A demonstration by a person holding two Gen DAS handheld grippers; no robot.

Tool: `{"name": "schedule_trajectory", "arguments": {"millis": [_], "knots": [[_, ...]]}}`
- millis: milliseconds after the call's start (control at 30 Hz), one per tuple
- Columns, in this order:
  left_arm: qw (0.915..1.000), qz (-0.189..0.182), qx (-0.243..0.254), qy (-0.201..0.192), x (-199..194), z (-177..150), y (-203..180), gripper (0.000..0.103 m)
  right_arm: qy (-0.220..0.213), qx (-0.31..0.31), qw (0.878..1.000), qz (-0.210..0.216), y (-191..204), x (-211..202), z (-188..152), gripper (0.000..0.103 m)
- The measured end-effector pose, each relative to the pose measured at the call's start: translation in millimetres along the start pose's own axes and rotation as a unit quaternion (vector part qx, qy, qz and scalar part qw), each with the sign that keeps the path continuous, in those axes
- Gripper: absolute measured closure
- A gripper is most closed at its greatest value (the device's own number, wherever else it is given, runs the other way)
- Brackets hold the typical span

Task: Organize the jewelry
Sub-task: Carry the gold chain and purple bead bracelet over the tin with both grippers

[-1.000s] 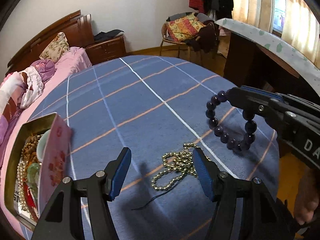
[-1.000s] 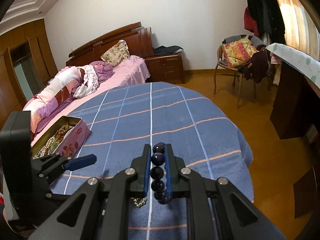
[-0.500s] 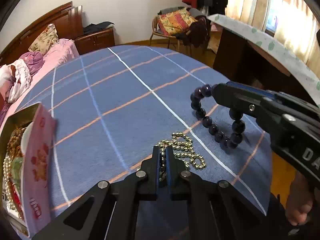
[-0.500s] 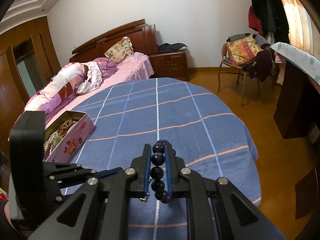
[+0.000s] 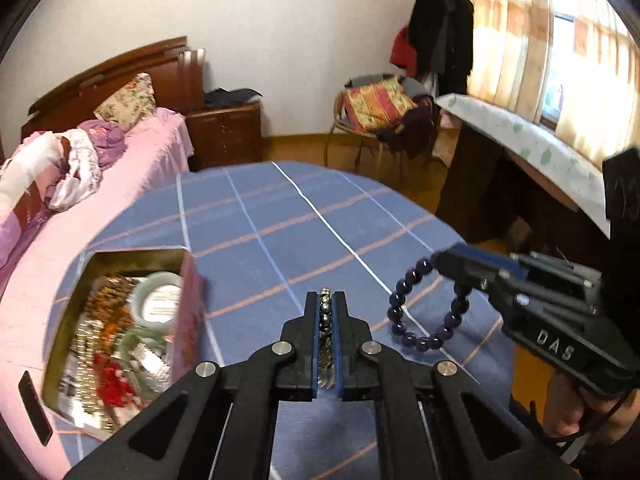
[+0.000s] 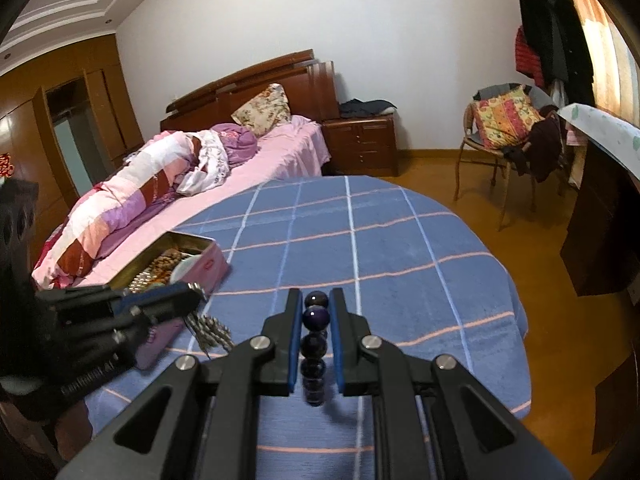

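Note:
My left gripper (image 5: 325, 300) is shut on a silver bead necklace (image 5: 325, 312) and holds it above the blue checked table (image 5: 280, 220); the necklace hangs in a bunch in the right wrist view (image 6: 210, 330). My right gripper (image 6: 316, 300) is shut on a dark purple bead bracelet (image 6: 315, 338), which hangs as a loop in the left wrist view (image 5: 424, 308). An open pink tin (image 5: 120, 320) full of jewelry sits at the table's left edge, just left of the left gripper, and shows in the right wrist view (image 6: 188, 264).
A pink bed (image 6: 180, 184) lies beyond the table's left side. A nightstand (image 6: 360, 144), a chair with cushions (image 6: 508, 124) and a dark desk (image 5: 520, 168) stand at the back and right. Wooden floor (image 6: 540, 248) surrounds the table.
My left gripper shut on the necklace, lifted it off the table and moved left toward the tin. My right gripper kept its hold on the bracelet.

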State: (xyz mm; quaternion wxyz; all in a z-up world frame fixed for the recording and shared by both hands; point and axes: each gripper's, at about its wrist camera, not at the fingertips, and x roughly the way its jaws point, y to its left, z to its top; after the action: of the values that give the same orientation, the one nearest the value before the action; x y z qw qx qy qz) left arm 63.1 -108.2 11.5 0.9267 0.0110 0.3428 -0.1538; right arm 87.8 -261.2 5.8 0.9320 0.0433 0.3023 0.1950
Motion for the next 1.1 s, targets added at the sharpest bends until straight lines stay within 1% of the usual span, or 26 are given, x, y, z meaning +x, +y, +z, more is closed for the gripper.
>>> {"name": "schedule_trajectory", "arguments": {"millis": [133, 267, 367, 533, 733, 900, 1000, 1100], "knots": [[0.9997, 0.008, -0.012, -0.022, -21, 9, 13, 0.099, -0.004, -0.002, 1.0, 0.016, 10, -3, 7, 0.087], [0.9986, 0.022, -0.013, -0.047, -47, 22, 29, 0.099, -0.01, -0.001, 0.999, 0.03, 17, -4, 18, 0.087], [0.9969, 0.041, -0.01, -0.066, -67, 31, 43, 0.099, -0.014, -0.008, 0.999, 0.038, 26, -4, 25, 0.087], [0.9932, 0.073, -0.008, -0.091, -90, 43, 68, 0.099, -0.023, -0.029, 0.998, 0.055, 49, -3, 37, 0.087], [0.9892, 0.108, -0.018, -0.098, -101, 45, 100, 0.099, -0.034, -0.057, 0.995, 0.076, 78, -1, 50, 0.087], [0.9873, 0.121, -0.036, -0.097, -101, 37, 121, 0.099, -0.038, -0.082, 0.992, 0.093, 105, 2, 56, 0.087], [0.986, 0.133, -0.041, -0.092, -98, 32, 130, 0.099, -0.039, -0.096, 0.989, 0.103, 122, 6, 58, 0.087], [0.9855, 0.137, -0.047, -0.088, -95, 28, 140, 0.099, -0.038, -0.106, 0.988, 0.11, 134, 13, 59, 0.087]]}}
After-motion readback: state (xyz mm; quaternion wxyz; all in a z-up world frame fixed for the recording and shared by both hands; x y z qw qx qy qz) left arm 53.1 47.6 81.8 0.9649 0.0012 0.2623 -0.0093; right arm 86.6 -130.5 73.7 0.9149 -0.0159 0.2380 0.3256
